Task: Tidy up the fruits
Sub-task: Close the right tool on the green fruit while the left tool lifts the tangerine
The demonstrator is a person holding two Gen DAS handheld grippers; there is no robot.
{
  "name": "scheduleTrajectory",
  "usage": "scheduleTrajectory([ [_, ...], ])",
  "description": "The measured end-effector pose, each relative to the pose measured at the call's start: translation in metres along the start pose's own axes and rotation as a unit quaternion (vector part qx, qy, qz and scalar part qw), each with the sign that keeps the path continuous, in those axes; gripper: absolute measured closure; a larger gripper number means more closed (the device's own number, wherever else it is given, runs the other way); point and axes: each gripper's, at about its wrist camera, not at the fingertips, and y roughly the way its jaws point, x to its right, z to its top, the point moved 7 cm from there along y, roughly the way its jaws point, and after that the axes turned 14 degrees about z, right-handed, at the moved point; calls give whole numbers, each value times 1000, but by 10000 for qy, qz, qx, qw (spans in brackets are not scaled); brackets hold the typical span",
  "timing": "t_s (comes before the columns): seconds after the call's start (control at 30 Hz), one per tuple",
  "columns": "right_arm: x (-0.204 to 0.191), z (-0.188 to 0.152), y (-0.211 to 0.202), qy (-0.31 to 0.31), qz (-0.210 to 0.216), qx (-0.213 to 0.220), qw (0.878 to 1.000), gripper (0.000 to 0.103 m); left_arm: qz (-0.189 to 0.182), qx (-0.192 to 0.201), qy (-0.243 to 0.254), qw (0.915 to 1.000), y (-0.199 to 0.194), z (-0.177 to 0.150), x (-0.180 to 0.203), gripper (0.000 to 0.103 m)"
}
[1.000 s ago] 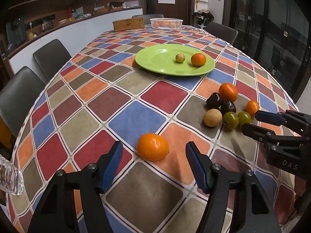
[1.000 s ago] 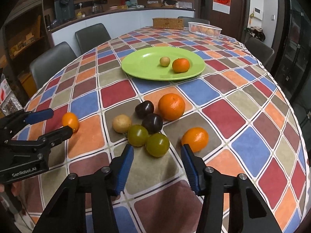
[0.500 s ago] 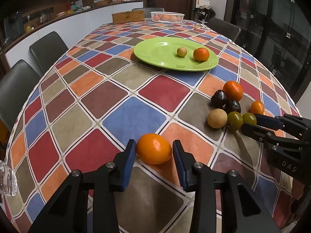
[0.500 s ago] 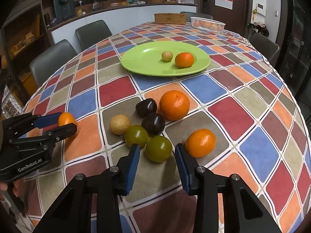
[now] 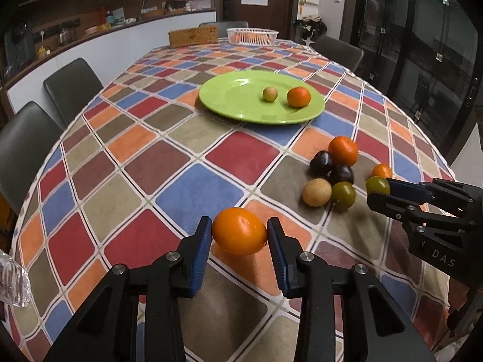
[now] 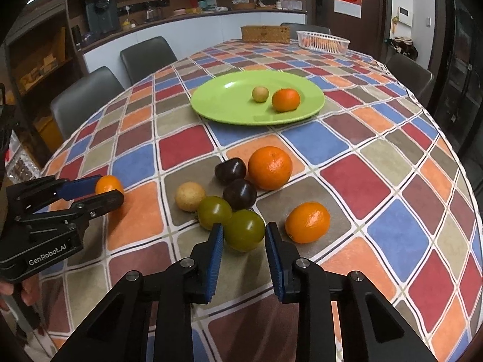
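Observation:
My left gripper (image 5: 238, 231) is shut on a small orange (image 5: 239, 231) and holds it just above the checked tablecloth; it also shows in the right wrist view (image 6: 105, 191). My right gripper (image 6: 244, 234) is shut on a green fruit (image 6: 244, 230) at the near edge of a fruit cluster: another green fruit (image 6: 214, 212), two dark plums (image 6: 230, 169), a tan fruit (image 6: 190, 196), a big orange (image 6: 270, 167) and a small orange (image 6: 308, 222). A green plate (image 6: 229, 102) farther back holds a tan fruit (image 6: 260, 93) and an orange (image 6: 285, 99).
A white basket (image 6: 322, 41) and a woven box (image 6: 265, 33) stand at the table's far end. Dark chairs (image 6: 86, 96) line the left side and one (image 5: 336, 52) the far right. A clear glass object (image 5: 12, 283) sits at the near left edge.
Both grippers have closed: the left onto the small orange, the right onto the green fruit. The left has lifted its orange slightly.

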Motion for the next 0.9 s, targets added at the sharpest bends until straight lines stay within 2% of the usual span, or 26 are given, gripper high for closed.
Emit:
scheduleTrajectory([
  [0.47,-16,22,-33,-188,215,472,9985,74,-137,513,13,9986,-38,25,7,66],
  [0.9,-12,76,-41,-379,302,914,9946,74,-344,952,10,9949,-42,80,12,66],
])
